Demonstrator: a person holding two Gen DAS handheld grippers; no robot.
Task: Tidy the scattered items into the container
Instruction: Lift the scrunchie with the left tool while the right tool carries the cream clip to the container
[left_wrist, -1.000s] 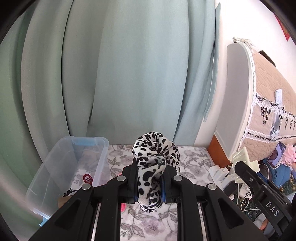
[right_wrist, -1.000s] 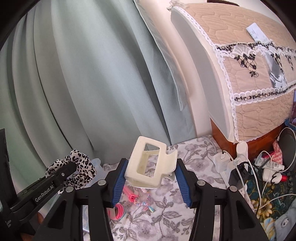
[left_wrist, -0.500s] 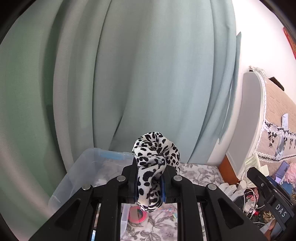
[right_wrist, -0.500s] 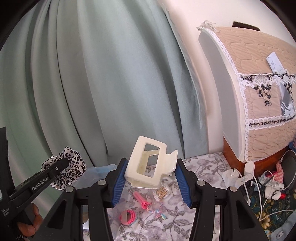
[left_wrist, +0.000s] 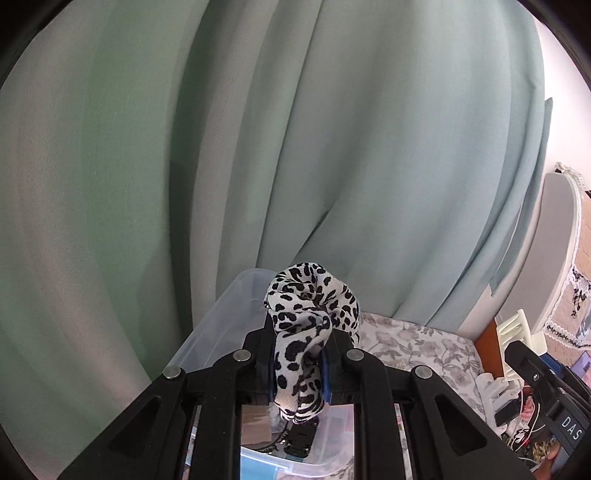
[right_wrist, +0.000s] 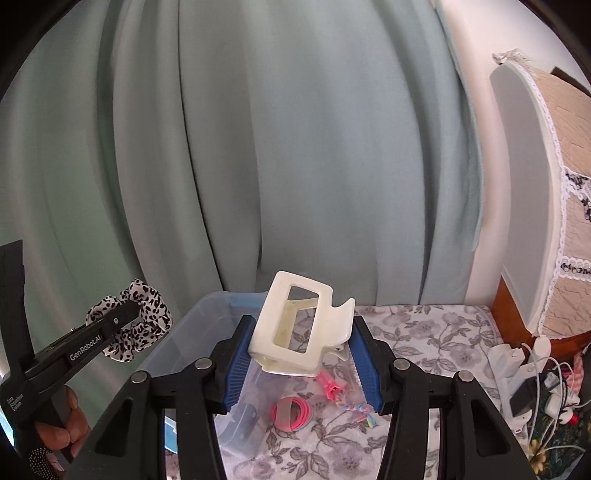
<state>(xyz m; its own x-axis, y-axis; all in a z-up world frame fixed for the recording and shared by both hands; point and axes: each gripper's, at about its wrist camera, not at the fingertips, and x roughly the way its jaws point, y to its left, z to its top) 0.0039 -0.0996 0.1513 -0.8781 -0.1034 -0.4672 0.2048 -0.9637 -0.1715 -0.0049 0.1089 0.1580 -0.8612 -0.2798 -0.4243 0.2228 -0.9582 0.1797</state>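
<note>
Two tools are loaded: the left tool (left_wrist: 297, 363) pinches a leopard-print scrunchie (left_wrist: 314, 317), the right tool (right_wrist: 301, 363) clamps a cream claw clip (right_wrist: 295, 325). Both hang over the clear plastic container (right_wrist: 195, 332). Right of the container, pink hair ties (right_wrist: 291, 408) lie on the floral tabletop (right_wrist: 424, 332); behind it hangs a green curtain (right_wrist: 295, 147).

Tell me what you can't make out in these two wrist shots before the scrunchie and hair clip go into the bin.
- Left wrist view: most of the clear bin's inside is hidden behind the left claw and the scrunchie.
- Right wrist view: the bin's near end is covered by the right claw and the hair clip.
- Right wrist view: the small pink items on the floral cloth are too small to identify.
</note>
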